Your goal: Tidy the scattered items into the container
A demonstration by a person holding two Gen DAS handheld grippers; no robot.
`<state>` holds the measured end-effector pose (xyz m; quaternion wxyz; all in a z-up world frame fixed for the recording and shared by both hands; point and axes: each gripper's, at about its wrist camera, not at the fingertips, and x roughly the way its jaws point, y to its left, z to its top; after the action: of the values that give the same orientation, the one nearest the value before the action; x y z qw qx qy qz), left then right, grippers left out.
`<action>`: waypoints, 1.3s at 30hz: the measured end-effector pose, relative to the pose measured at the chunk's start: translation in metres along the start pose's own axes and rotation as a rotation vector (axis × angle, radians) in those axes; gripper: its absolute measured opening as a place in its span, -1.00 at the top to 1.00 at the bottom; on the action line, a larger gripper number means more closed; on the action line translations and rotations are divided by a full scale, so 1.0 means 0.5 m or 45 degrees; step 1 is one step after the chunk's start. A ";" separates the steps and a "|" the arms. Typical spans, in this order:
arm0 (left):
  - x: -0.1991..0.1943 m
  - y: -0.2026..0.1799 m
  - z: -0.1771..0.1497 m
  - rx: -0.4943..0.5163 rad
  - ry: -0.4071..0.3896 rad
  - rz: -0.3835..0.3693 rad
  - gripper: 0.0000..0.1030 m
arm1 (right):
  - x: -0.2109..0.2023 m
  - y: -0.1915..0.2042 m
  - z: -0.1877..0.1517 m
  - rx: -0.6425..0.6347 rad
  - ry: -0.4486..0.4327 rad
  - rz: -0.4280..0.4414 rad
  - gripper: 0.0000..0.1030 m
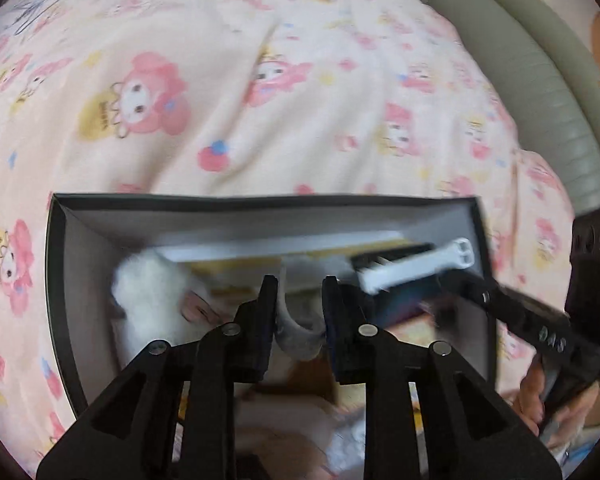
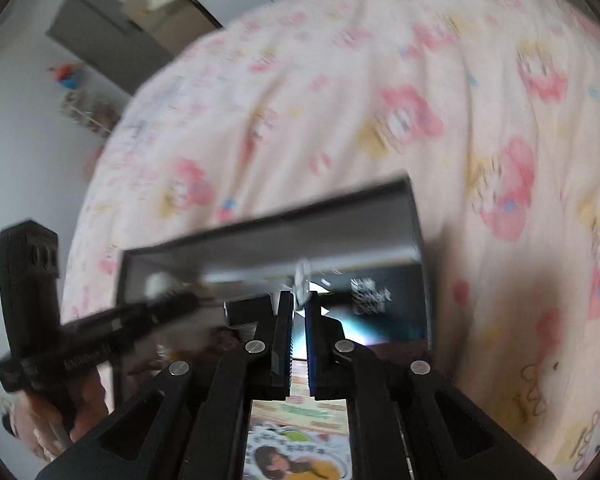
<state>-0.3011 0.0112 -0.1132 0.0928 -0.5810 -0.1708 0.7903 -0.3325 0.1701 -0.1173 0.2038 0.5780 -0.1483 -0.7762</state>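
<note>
Delivery is the step in hand: both grippers hang over the open box (image 1: 260,216) lying on the patterned bed cover (image 1: 260,80). The left gripper (image 1: 300,292) has its fingers a little apart with a pale sock-like piece (image 1: 296,336) between them, pads apparently off it. The right gripper (image 2: 298,312) is clamped on a slim white item (image 2: 302,280). Next, I judge, comes releasing it inside. Blur hides what that item is; the box's contents are a jumble.
</note>
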 end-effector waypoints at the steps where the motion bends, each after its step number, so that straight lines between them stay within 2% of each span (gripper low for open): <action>1: -0.001 0.009 -0.001 -0.020 -0.013 -0.020 0.36 | 0.007 -0.002 -0.003 -0.009 0.005 0.005 0.95; 3: -0.015 0.027 -0.003 -0.062 -0.060 -0.073 0.33 | 0.007 0.007 -0.006 -0.056 -0.018 -0.018 0.93; 5: -0.040 0.035 -0.006 -0.074 -0.132 -0.096 0.33 | -0.012 0.028 -0.011 -0.129 -0.111 -0.083 0.87; 7: -0.068 0.034 -0.013 -0.059 -0.218 -0.088 0.33 | -0.032 0.049 -0.017 -0.215 -0.225 -0.144 0.87; 9: -0.089 0.028 -0.022 -0.028 -0.286 -0.052 0.33 | -0.043 0.067 -0.023 -0.276 -0.274 -0.152 0.87; 15: -0.058 -0.007 -0.030 0.075 -0.204 -0.029 0.40 | -0.004 0.072 -0.043 -0.269 -0.063 -0.085 0.87; 17: -0.065 -0.007 -0.031 0.041 -0.249 0.031 0.52 | 0.015 0.072 -0.052 -0.279 -0.001 -0.118 0.87; 20: -0.090 0.003 -0.031 -0.019 -0.363 0.157 0.52 | 0.039 0.067 -0.059 -0.260 0.058 -0.139 0.87; 22: -0.102 0.009 -0.032 -0.004 -0.395 0.161 0.53 | 0.046 0.058 -0.057 -0.250 0.070 -0.165 0.87; 25: -0.103 0.012 -0.036 0.014 -0.368 0.010 0.53 | 0.052 0.046 -0.049 -0.225 0.086 -0.189 0.87; 27: -0.095 -0.001 -0.038 0.058 -0.339 -0.050 0.53 | 0.054 0.039 -0.045 -0.206 0.096 -0.181 0.87; 31: -0.051 -0.035 -0.040 0.145 -0.239 -0.021 0.53 | 0.053 0.032 -0.033 -0.189 0.100 -0.174 0.87; 35: 0.030 -0.022 -0.033 0.104 -0.003 0.000 0.53 | 0.057 0.034 -0.024 -0.196 0.121 -0.199 0.87; 39: 0.056 -0.017 -0.017 0.090 0.041 0.022 0.53 | 0.087 0.038 -0.012 -0.196 0.196 -0.201 0.86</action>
<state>-0.3019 0.0302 -0.1368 0.1093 -0.5915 -0.1361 0.7872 -0.3348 0.1324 -0.1466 0.1964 0.6285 -0.0263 -0.7521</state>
